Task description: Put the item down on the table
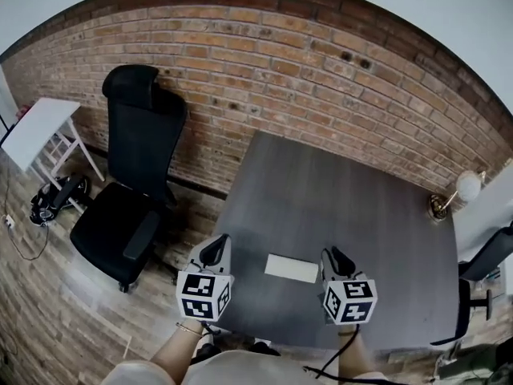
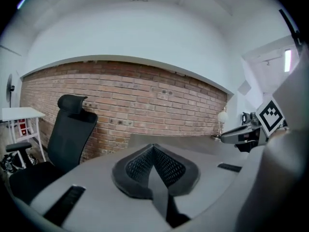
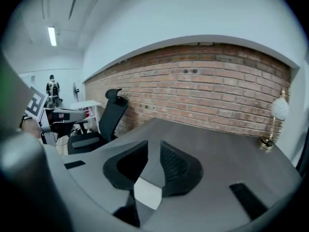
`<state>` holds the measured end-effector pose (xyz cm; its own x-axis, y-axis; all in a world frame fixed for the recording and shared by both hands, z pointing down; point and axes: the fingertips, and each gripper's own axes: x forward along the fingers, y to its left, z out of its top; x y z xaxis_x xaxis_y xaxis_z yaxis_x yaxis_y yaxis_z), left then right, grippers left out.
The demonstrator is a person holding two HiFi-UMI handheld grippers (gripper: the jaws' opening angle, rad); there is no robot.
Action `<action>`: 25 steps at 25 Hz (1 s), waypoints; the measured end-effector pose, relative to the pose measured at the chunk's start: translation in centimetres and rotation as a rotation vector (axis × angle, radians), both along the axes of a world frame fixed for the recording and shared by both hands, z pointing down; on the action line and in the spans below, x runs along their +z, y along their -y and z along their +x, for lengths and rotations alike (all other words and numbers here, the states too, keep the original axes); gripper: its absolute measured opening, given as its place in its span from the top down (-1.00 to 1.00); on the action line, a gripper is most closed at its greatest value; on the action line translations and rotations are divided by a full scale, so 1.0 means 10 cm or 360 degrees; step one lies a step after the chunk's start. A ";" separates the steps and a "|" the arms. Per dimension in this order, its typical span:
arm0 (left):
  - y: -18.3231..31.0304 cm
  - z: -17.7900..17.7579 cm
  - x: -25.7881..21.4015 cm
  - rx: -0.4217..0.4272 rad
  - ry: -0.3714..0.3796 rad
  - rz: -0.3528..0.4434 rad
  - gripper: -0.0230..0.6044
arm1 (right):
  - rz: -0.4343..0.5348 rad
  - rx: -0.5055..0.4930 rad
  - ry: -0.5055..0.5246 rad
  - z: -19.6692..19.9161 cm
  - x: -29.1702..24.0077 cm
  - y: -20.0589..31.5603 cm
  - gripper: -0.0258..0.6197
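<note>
Grey table (image 1: 321, 191) in the head view, white item (image 1: 292, 268) lying flat on it between the left hand-held gripper (image 1: 215, 249) and the right hand-held gripper (image 1: 337, 257). Left gripper view: jaws together, nothing in them. Right gripper view: jaws narrowly apart, the item's white showing low in the gap.

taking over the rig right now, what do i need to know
Left gripper: jaws shut, empty.
Right gripper: jaws a narrow gap apart, pressing on nothing; the white patch low in the gap is probably the item.
White item: lies flat on the grey table, between the two grippers, near the front edge.
Done: the item looks set down.
Left: probably only to draw both grippers clear.
</note>
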<state>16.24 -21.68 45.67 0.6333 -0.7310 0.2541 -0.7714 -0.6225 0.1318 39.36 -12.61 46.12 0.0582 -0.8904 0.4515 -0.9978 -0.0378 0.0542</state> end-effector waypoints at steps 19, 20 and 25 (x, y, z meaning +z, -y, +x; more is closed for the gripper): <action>0.37 0.59 -0.74 0.0212 -0.0091 0.0203 0.89 | 0.0312 0.0706 -0.0050 0.73 -0.65 -0.59 0.82; 0.37 0.60 -0.74 0.0213 -0.0090 0.0204 0.89 | 0.0304 0.0686 -0.0066 0.70 -0.66 -0.58 0.82; 0.35 0.61 -0.74 0.0213 -0.0081 0.0206 0.89 | 0.0306 0.0679 -0.0068 0.67 -0.67 -0.56 0.82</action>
